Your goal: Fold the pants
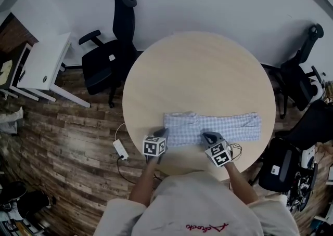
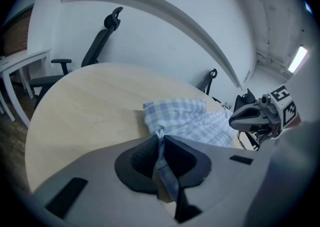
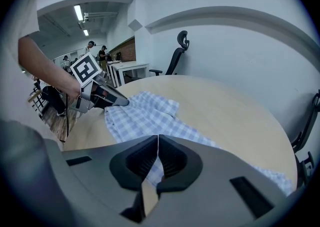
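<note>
Clearly, my left tool (image 2: 160, 140) is clenched on the pants (image 2: 186, 118) near the edge of the table (image 2: 90, 101); my right tool (image 3: 158, 140) pinches them too, cloth mostly hidden between its pads.

— How is the left gripper (image 1: 163, 132) set?
— It points forward and slants down, its marker cube (image 1: 154, 145) facing up. Its jaws are pressed together on a bunched fold of the pants (image 1: 229, 126), which runs back between the pads.
— And the right gripper (image 1: 208, 137)?
— It has much the same downward slant and sits just beside the left one, angled a little inward. Its jaws are closed too, with a thin bit of checked cloth showing between them.
— The arms?
— Both bare forearms reach out from the torso, the left forearm (image 1: 143, 185) and the right forearm (image 1: 240, 180) spread slightly apart, each hand hidden behind its gripper.
</note>
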`<state>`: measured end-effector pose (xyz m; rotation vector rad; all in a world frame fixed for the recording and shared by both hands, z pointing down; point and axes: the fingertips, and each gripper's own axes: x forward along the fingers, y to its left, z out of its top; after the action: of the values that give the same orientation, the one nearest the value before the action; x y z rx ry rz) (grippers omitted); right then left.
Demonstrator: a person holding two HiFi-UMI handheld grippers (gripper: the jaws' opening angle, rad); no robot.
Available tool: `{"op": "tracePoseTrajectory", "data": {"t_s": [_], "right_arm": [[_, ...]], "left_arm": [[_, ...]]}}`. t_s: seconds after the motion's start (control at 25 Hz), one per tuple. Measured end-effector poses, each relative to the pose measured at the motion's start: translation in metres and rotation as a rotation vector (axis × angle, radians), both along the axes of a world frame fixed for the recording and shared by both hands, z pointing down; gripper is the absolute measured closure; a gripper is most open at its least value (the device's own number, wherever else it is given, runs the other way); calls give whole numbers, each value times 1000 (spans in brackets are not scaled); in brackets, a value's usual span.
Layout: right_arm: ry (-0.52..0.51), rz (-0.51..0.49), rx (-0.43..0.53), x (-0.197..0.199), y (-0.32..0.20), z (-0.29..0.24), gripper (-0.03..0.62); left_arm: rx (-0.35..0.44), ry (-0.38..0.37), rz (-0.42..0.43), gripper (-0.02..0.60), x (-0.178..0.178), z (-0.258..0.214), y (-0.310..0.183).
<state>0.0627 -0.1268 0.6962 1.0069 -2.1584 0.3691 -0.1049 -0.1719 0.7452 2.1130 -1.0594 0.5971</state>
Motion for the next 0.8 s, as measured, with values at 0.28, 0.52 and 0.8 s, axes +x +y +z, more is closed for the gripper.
{"op": "tracePoseTrajectory", "data": {"t_s": [0.28,0.52,0.8], "right_arm": [[1,-54,-3,-12,0,-1,562],[-7,-140,-1,-45,1,-1,562],[-28,-182,15,-66,1,-7,562]], "left_arm": [[24,-34,-103,522,-70,-2,9],[45,-78,-207,522,-128,-7,23],[122,-92,-231,522,-136,-39,29]]}}
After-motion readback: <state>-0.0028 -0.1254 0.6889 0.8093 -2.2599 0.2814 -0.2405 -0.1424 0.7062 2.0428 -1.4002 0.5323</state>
